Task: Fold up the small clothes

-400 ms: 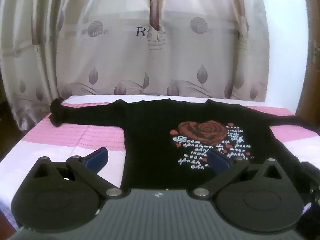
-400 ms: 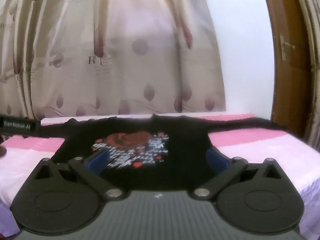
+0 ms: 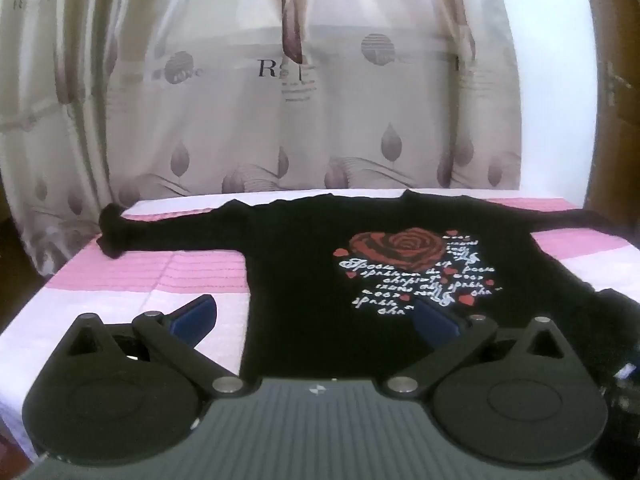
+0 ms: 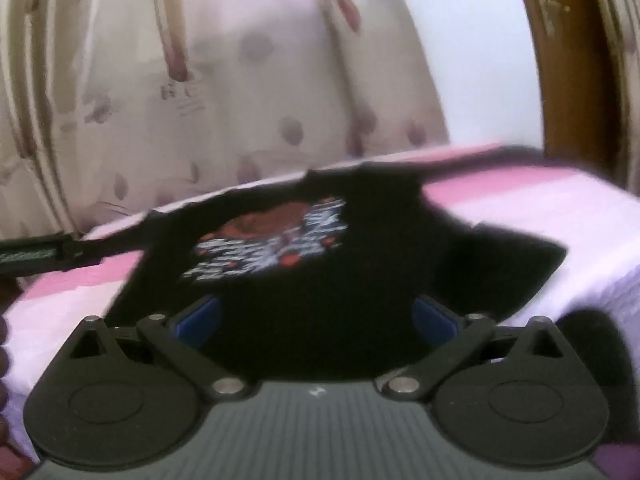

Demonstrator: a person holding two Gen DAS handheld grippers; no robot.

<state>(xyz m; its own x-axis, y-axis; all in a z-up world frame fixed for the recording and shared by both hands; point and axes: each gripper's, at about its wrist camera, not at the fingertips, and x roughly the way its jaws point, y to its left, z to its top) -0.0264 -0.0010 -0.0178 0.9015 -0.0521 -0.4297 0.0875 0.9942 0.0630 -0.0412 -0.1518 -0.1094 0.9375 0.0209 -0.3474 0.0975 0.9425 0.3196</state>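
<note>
- Left wrist view: a bed (image 3: 120, 280) covered in pink and pale lilac stripes fills the lower half of the room, its far edge running along a wall of cream curtains (image 3: 240, 100) printed with mauve leaves and lettering.
- A strip of white wall (image 3: 552, 80) shows at the right end of the curtains, with a brown wooden door (image 3: 616, 120) past it.
- The black sweater (image 3: 304, 280) lies flat on the bed, front up, with a red rose and white script printed on the chest. Its neckline is toward the far edge and its hem at the near edge.
- One sleeve (image 3: 160, 232) stretches out toward the bed's far left corner, the cuff bunched near the left edge.
- The left gripper (image 3: 316, 320) hangs over the near edge with its blue pads wide apart and nothing between them. One pad is above bare bedding just beside the sweater's side; the other is above the printed chest.
- Right wrist view: this picture is tilted and blurred. The same curtains (image 4: 200, 80), white wall (image 4: 460, 60) and brown door (image 4: 568, 60) stand behind the bed (image 4: 560, 220).
- The sweater (image 4: 340, 300) reaches the near edge, one dark sleeve (image 4: 460, 166) running along the far edge toward the right.
- The right gripper (image 4: 316, 320) is spread wide over the sweater's lower part, gripping nothing that I can see.
- A dark band (image 4: 32, 258) pokes in at the left edge of the picture.
</note>
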